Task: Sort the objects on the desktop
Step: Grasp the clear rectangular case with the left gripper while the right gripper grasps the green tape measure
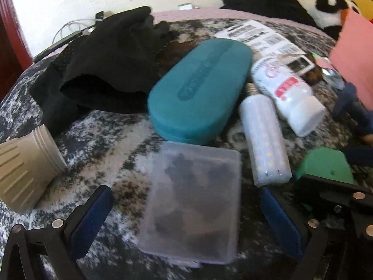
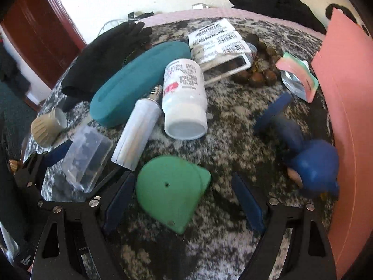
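A clear plastic box [image 1: 193, 200] with dark bits inside lies on the mottled black-and-white blanket [image 1: 98, 140]. My left gripper [image 1: 185, 191] stands open around it, its blue pads [image 1: 93, 212] clear of both sides. In the right wrist view the same box [image 2: 86, 158] sits at the lower left. A flat green plastic piece [image 2: 170, 191] lies between the fingers of my right gripper [image 2: 183, 177], which is open; the left pad is close to it and the right pad stands apart. Beyond lie a teal case [image 1: 200, 88], a white pill bottle [image 2: 184, 98] and a white bulb [image 2: 139, 130].
A beige ribbed cap [image 1: 25, 170] lies at the left and a black glove [image 1: 105, 58] behind it. A blue toy figure [image 2: 303, 144], a pastel pouch [image 2: 298, 77], brown nuts [image 2: 256, 74] and barcode packaging [image 2: 219, 39] lie to the right. A pink board [image 2: 345, 116] stands along the right edge.
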